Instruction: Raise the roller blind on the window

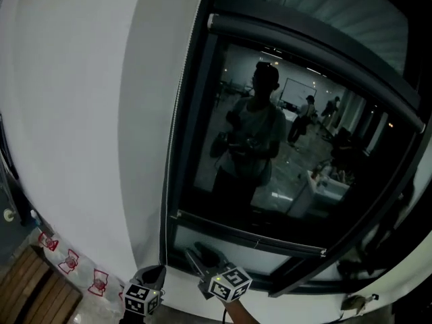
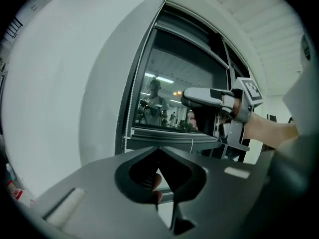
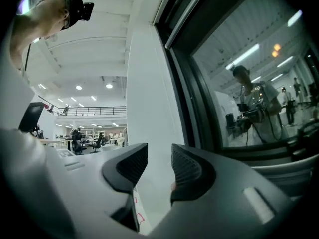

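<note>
The window [image 1: 283, 147] is dark glass in a black frame, and almost all of the pane is uncovered. The roller blind's pale bottom rail [image 1: 304, 38] sits high, near the top of the frame. A bead chain [image 1: 177, 127] hangs along the window's left edge, also seen as the chain [image 2: 133, 96]. My left gripper [image 1: 157, 270] is low beside the chain's bottom end. Its jaws meet at the tips, left gripper [image 2: 158, 151], with no chain visible between them. My right gripper [image 1: 198, 252] points at the sill. The right gripper [image 3: 159, 166] is open with only white wall behind the gap.
A white wall [image 1: 81, 113] fills the left side. Below it are red-and-white printed tape [image 1: 67, 260] and wooden slats [image 1: 34, 289]. The window sill [image 1: 256, 243] runs just past the grippers. The glass reflects a person and a lit room.
</note>
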The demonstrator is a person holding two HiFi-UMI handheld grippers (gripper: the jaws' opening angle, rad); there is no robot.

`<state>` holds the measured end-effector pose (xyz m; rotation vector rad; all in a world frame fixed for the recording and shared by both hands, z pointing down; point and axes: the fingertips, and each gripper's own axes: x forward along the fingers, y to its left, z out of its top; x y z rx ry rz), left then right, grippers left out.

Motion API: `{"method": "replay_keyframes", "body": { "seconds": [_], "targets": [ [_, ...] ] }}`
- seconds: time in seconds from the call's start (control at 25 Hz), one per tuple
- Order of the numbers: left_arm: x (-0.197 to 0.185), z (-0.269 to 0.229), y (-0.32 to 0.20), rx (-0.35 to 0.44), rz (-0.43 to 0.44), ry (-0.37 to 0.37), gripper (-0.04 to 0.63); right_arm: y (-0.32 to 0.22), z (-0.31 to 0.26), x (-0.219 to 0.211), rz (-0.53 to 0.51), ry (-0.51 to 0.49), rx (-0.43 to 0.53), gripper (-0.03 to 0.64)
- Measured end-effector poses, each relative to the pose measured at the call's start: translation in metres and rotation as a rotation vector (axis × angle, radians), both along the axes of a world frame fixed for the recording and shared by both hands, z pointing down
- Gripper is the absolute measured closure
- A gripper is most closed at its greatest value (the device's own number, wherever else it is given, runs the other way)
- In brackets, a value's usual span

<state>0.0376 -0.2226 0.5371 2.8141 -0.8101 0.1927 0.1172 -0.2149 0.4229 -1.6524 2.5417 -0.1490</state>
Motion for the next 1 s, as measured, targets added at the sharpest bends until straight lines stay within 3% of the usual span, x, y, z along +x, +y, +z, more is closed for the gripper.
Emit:
{"method": "replay_keyframes", "body": {
  "seconds": [0.2,0.36,0.6,1.0],
  "targets": [
    [0.006,-0.006,0.049,0.02,0.019,-0.002,0.597,0.079,0.015,0.018,0.168,0.008,-0.012,0.531],
    [0.012,-0.006,0.112,0.027,0.04,-0.011,0.597,0.153,0.037,0.029,0.287,-0.056,-0.046,0.615],
    [0.004,0.005,0.191,-0.005,0.073,-0.052,0.597,0.242,0.072,0.016,0.377,0.003,-0.157,0.615],
    [-0.031,-0.012,0.239,0.033,0.142,-0.021,0.597,0.298,0.062,-0.024,0.472,0.026,-0.138,0.615]
  ]
}}
